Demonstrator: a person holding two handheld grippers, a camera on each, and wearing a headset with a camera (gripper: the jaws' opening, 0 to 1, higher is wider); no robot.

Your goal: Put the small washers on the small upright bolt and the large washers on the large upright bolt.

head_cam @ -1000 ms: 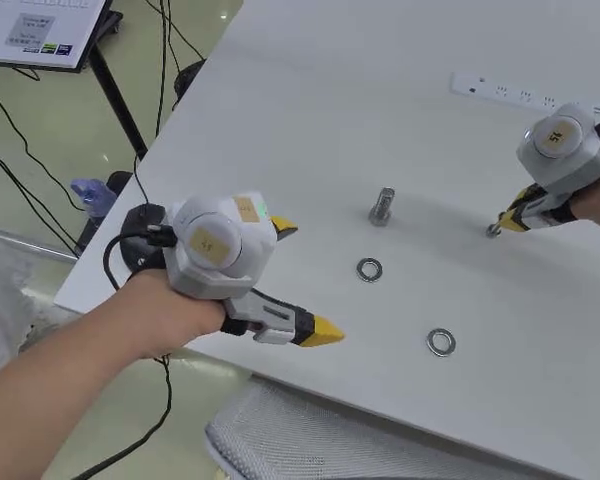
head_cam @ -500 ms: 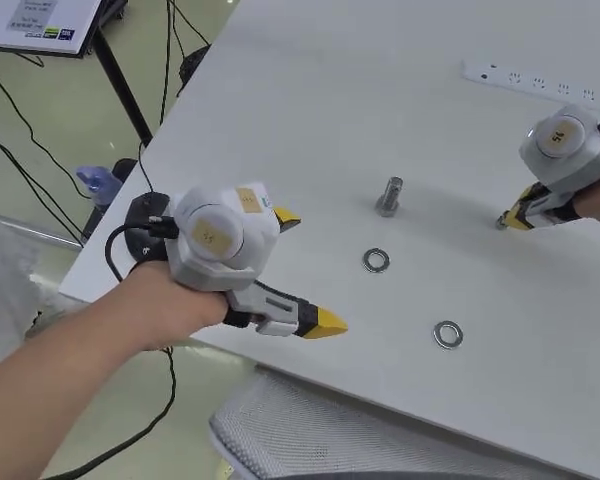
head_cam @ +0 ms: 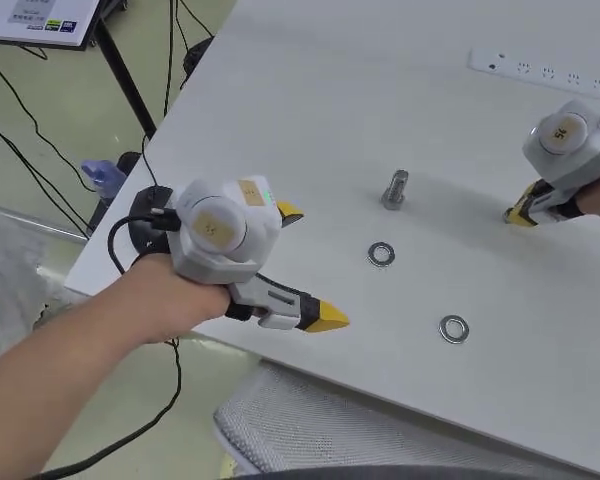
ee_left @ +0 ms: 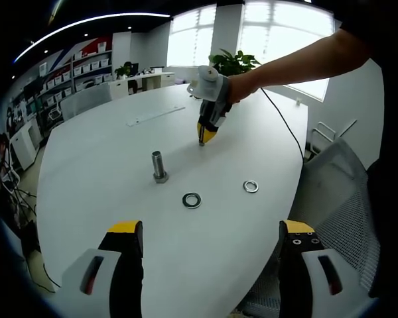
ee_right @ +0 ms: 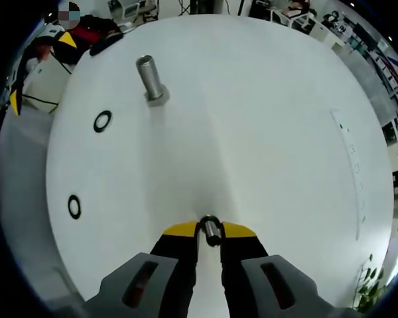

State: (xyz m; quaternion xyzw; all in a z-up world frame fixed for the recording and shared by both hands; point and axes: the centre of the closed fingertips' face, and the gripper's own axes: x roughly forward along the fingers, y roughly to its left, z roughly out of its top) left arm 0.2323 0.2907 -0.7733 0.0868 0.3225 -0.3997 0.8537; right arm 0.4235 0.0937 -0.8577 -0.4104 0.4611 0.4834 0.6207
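Observation:
The large bolt [head_cam: 395, 188] stands upright mid-table, also seen as the large bolt [ee_left: 159, 166] and the large bolt [ee_right: 149, 78]. Two washers lie flat near it: one washer [head_cam: 381, 254] close by, another washer [head_cam: 453, 328] nearer the front edge. My left gripper [head_cam: 308, 266] hovers at the table's near-left edge, open and holding nothing, with its jaws wide apart in the left gripper view [ee_left: 210, 228]. My right gripper [head_cam: 515, 216] sits low over the table at the right, shut on a small bolt [ee_right: 211, 230] held at its tips against the tabletop.
A white power strip [head_cam: 545, 72] lies along the far right of the white table [head_cam: 310, 90]. A grey chair back [head_cam: 310, 430] is just below the front edge. Cables and a stand with a monitor are on the floor to the left.
The head camera has drifted a little. Both grippers, the large bolt and the two washers stay where they were.

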